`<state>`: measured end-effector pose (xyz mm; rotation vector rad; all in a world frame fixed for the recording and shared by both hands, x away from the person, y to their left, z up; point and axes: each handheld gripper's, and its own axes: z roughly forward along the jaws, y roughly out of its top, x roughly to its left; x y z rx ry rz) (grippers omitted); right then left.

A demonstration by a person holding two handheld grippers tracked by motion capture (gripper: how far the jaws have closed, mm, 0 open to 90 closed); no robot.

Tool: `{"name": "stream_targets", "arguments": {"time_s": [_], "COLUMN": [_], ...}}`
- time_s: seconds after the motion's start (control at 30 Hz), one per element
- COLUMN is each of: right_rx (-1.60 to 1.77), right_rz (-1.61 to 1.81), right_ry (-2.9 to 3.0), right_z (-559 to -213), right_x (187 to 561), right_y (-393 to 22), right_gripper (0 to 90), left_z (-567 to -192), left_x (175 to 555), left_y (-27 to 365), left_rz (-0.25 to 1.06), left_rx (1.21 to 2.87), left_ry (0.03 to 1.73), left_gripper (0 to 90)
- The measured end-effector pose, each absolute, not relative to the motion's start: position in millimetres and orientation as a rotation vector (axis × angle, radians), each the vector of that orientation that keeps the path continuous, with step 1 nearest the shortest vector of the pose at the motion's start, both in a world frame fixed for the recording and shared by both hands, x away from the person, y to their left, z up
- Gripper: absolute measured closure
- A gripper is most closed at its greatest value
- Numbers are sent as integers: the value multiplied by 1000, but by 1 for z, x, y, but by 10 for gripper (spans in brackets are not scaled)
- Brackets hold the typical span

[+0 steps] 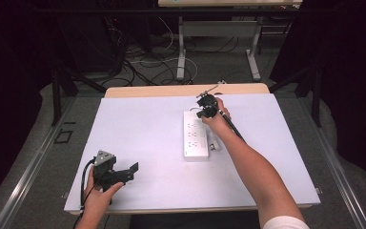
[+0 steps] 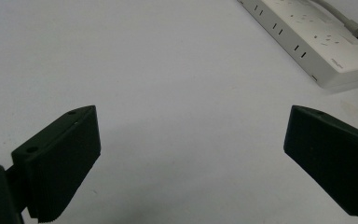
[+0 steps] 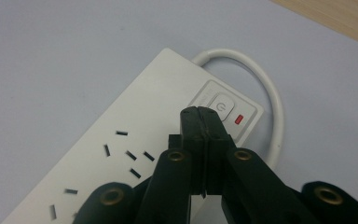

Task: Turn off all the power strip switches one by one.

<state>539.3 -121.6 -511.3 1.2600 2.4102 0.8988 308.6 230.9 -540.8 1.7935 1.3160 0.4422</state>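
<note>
White plastic power strip (image 3: pixel 135 154) lies flat on desk (image 1: pixel 138 129), directly under your right gripper (image 3: pixel 208 116); fingers pressed together, tips at power button (image 3: pixel 222 105), red lamp (image 3: pixel 238 119) beside. Rigid, light, likely slides: push straight down, don't grasp. Left gripper (image 2: pixel 191 140) fingers wide apart, holding nothing.

Both grippers are black. The left gripper (image 1: pixel 124 173) carries a grey three-cornered plate (image 1: pixel 104 157) on top and trails a black cable (image 1: pixel 83 183). Its fingers (image 2: pixel 58 168) are broad, flat-faced wedges with small screw holes and finely ridged lower edges. The right gripper (image 3: pixel 208 117) has narrow dark fingers (image 3: pixel 193 128) on arms pinned with brass-coloured rivets (image 3: pixel 175 156). The right arm wears a short white sleeve (image 1: pixel 283 223).
</note>
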Motion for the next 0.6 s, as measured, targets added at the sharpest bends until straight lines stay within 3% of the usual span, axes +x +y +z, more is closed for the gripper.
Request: {"name": "stream_targets", "arguments": {"time_s": [0.6], "right_rx": [1194], "right_rz": [920], "right_ry": [2465], "right_z": [-511], "right_x": [527], "right_y": [-118], "right_gripper": [900], "left_z": [-540], "left_x": [308], "left_y": [232], "left_rz": [447], "left_rx": [1792], "left_ry": [1320], "left_gripper": [38]}}
